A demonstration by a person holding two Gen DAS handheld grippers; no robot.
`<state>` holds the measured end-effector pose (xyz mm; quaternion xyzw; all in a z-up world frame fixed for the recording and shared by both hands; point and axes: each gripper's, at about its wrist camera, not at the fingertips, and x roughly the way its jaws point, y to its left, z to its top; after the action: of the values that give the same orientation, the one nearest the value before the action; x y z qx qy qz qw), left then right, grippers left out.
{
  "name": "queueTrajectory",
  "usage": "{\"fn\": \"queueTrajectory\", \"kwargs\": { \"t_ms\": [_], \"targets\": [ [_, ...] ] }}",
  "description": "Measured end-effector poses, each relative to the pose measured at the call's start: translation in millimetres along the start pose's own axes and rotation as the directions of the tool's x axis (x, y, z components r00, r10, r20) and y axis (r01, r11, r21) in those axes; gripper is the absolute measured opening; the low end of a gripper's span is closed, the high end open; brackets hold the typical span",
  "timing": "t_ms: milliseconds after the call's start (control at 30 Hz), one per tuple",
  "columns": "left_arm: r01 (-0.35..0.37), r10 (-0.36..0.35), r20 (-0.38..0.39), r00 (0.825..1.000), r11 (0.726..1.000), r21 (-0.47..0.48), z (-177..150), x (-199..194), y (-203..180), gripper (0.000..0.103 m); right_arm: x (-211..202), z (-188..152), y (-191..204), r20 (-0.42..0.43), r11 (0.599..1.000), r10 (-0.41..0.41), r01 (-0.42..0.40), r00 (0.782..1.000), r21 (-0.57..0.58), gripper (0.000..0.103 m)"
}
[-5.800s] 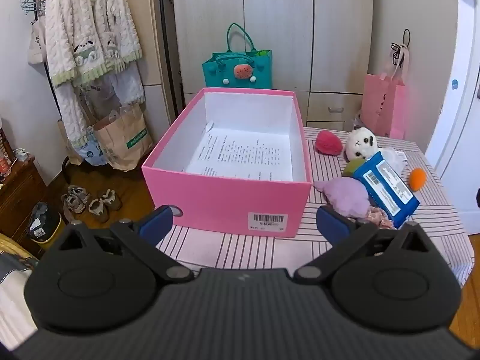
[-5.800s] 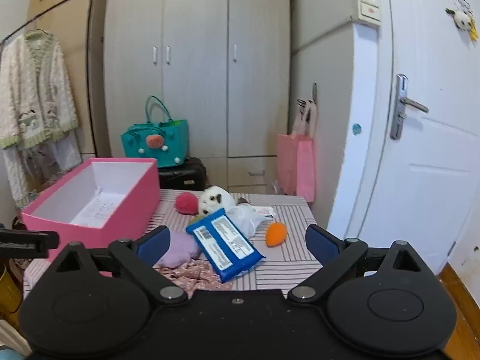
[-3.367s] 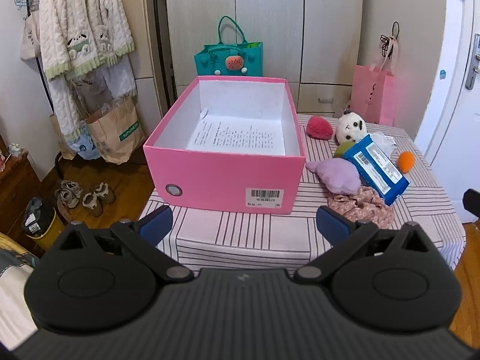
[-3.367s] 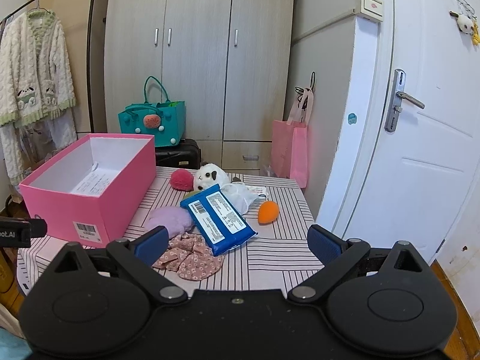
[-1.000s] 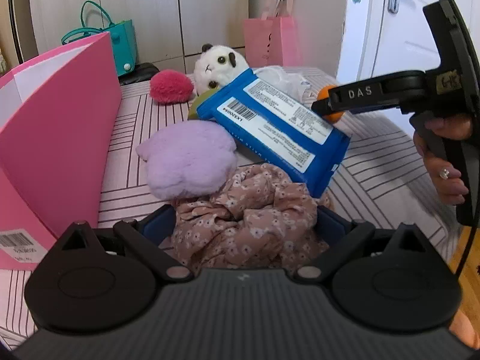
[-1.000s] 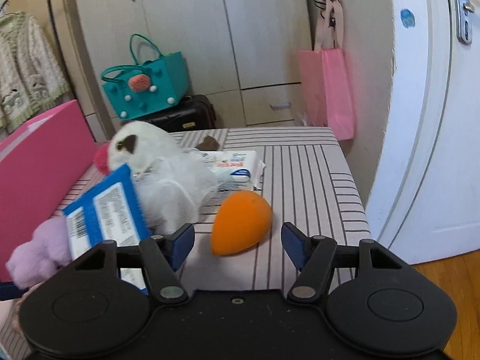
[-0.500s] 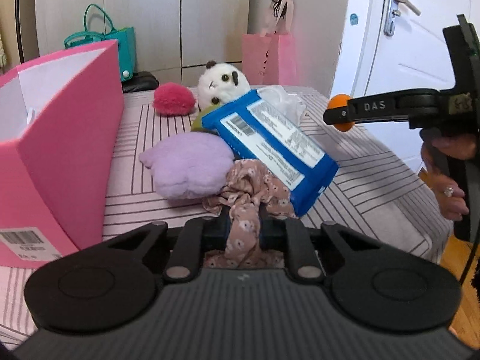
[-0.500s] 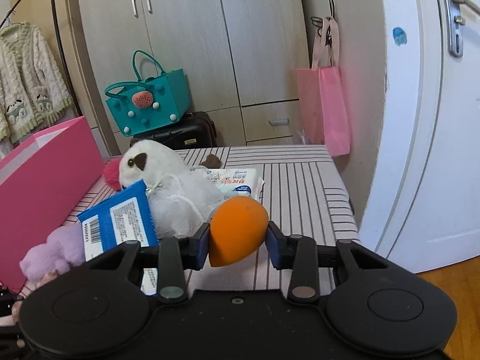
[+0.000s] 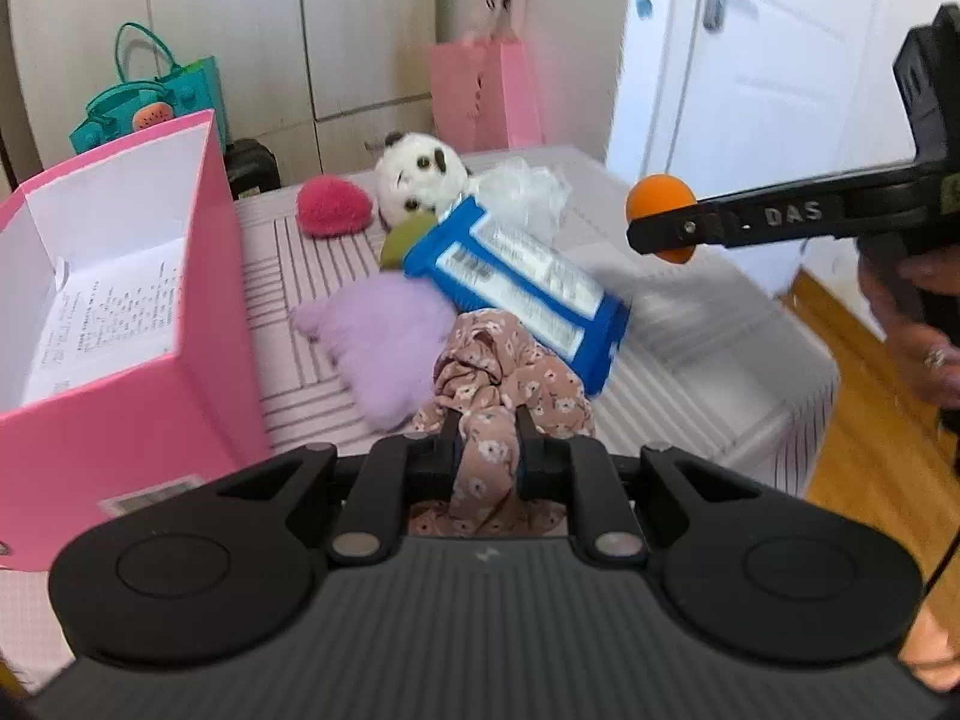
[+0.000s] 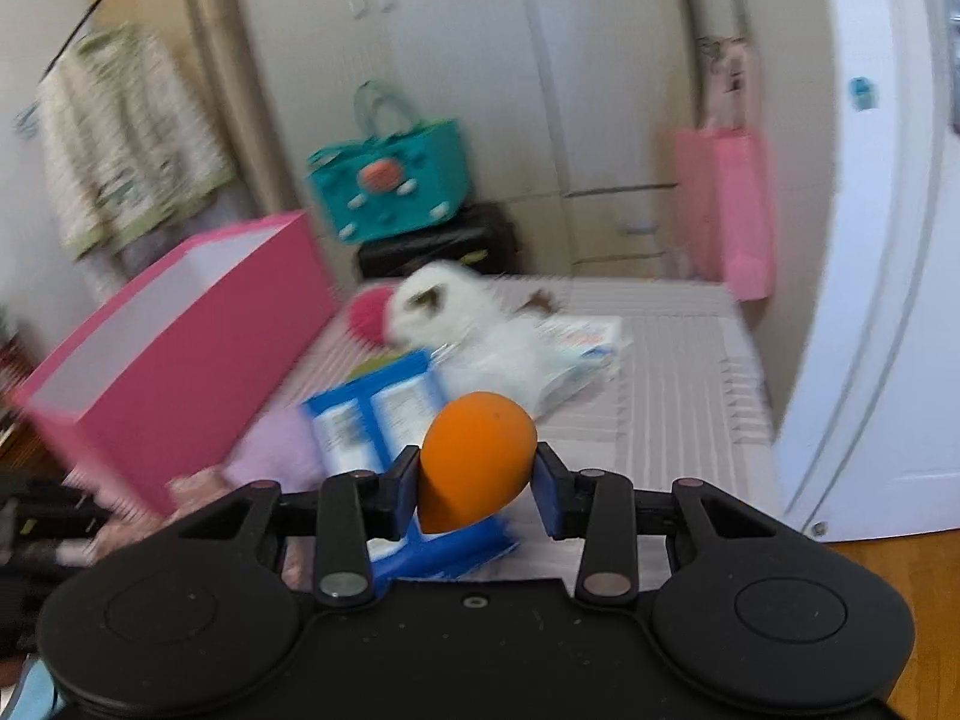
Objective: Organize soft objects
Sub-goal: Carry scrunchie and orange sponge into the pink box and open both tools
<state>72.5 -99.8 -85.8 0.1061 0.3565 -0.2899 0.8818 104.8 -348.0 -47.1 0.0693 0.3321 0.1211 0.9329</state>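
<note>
My left gripper [image 9: 486,438] is shut on a pink floral cloth [image 9: 510,372] and holds it above the striped table [image 9: 690,336]. My right gripper [image 10: 477,480] is shut on an orange sponge egg [image 10: 474,459], lifted off the table; it also shows in the left wrist view [image 9: 660,204]. The open pink box [image 9: 120,324] stands at the left, with a printed sheet inside. On the table lie a purple plush [image 9: 390,336], a blue wipes pack [image 9: 516,276], a panda plush [image 9: 420,180], a red pom [image 9: 330,213] and a white mesh puff [image 9: 528,192].
A green item [image 9: 402,243] peeks from under the blue pack. A small white wipes pack [image 10: 585,339] lies at the back. A teal bag [image 10: 390,186] and pink bag [image 10: 732,204] stand behind the table. A white door [image 9: 768,78] is at the right.
Both grippers have risen with their loads: the floral cloth is lifted and hangs from the left jaws, and the orange sponge is carried higher and leftward. Both views are motion-blurred.
</note>
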Motion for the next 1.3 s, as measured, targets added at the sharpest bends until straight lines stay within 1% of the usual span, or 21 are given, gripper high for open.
{"fn": "queueTrajectory", "kwargs": {
  "t_ms": [67, 167, 267, 400, 533, 600, 633, 733, 800, 867, 933, 967, 1033, 1100, 1133, 1233, 1300],
  "targets": [
    [0.009, -0.008, -0.039, 0.999, 1.000, 0.014, 0, -6, 5, 0.014, -1, -4, 10, -0.044, 0.999, 0.039, -0.040, 0.998, -0.018, 0.044],
    [0.044, -0.043, -0.082, 0.996, 0.999, 0.013, 2, -19, 15, 0.014, -1, -8, 28, -0.101, 0.994, 0.104, -0.108, 0.989, -0.028, 0.044],
    [0.083, -0.078, -0.120, 0.990, 0.996, 0.033, 0, -31, 15, 0.014, -2, -6, 46, -0.152, 0.983, 0.178, -0.183, 0.972, -0.022, 0.045],
    [0.128, -0.124, -0.157, 0.980, 0.992, 0.017, -2, -48, 22, 0.014, -7, 4, 68, -0.184, 0.959, 0.275, -0.284, 0.944, -0.021, 0.045],
    [0.134, -0.133, -0.178, 0.975, 0.991, -0.004, 1, -66, 38, 0.014, -11, 16, 94, -0.211, 0.937, 0.324, -0.345, 0.922, -0.065, 0.045],
    [0.147, -0.151, -0.192, 0.970, 0.988, -0.039, 3, -73, 49, 0.014, -12, 20, 104, -0.213, 0.927, 0.344, -0.366, 0.915, -0.076, 0.046],
    [0.140, -0.144, -0.185, 0.972, 0.990, -0.037, 4, -79, 53, 0.014, -11, 21, 109, -0.209, 0.925, 0.350, -0.372, 0.913, -0.079, 0.046],
    [0.099, -0.100, -0.127, 0.987, 0.995, -0.011, 12, -97, 64, 0.014, -13, 28, 124, -0.173, 0.918, 0.360, -0.382, 0.917, -0.111, 0.046],
    [0.077, -0.078, -0.077, 0.994, 0.997, -0.012, 19, -109, 76, 0.014, -15, 35, 134, -0.135, 0.916, 0.355, -0.373, 0.925, -0.150, 0.046],
    [0.056, -0.056, -0.033, 0.998, 0.998, -0.017, 26, -117, 88, 0.014, -15, 44, 142, -0.086, 0.921, 0.333, -0.344, 0.939, -0.185, 0.046],
    [0.052, -0.052, 0.011, 0.999, 0.998, -0.035, 31, -119, 102, 0.014, -9, 54, 143, -0.035, 0.930, 0.319, -0.319, 0.947, -0.181, 0.046],
    [0.040, -0.039, 0.030, 0.999, 0.998, -0.054, 32, -117, 110, 0.014, -5, 58, 142, -0.011, 0.936, 0.313, -0.310, 0.950, -0.169, 0.046],
    [-0.008, 0.013, 0.067, 0.998, 0.996, -0.084, 34, -111, 128, 0.014, 6, 64, 140, 0.015, 0.946, 0.292, -0.287, 0.956, -0.152, 0.046],
    [-0.059, 0.070, 0.093, 0.993, 0.992, -0.114, 40, -102, 146, 0.014, 16, 73, 141, 0.036, 0.946, 0.291, -0.282, 0.956, -0.158, 0.046],
    [-0.070, 0.083, 0.101, 0.991, 0.990, -0.126, 43, -99, 155, 0.014, 18, 78, 145, 0.043, 0.944, 0.294, -0.283, 0.955, -0.171, 0.046],
    [-0.096, 0.115, 0.111, 0.987, 0.981, -0.167, 59, -83, 183, 0.014, 34, 97, 158, 0.080, 0.939, 0.277, -0.252, 0.958, -0.234, 0.046],
    [-0.108, 0.128, 0.092, 0.988, 0.975, -0.193, 71, -66, 197, 0.014, 47, 109, 164, 0.112, 0.949, 0.250, -0.220, 0.962, -0.227, 0.046]
  ]
}}
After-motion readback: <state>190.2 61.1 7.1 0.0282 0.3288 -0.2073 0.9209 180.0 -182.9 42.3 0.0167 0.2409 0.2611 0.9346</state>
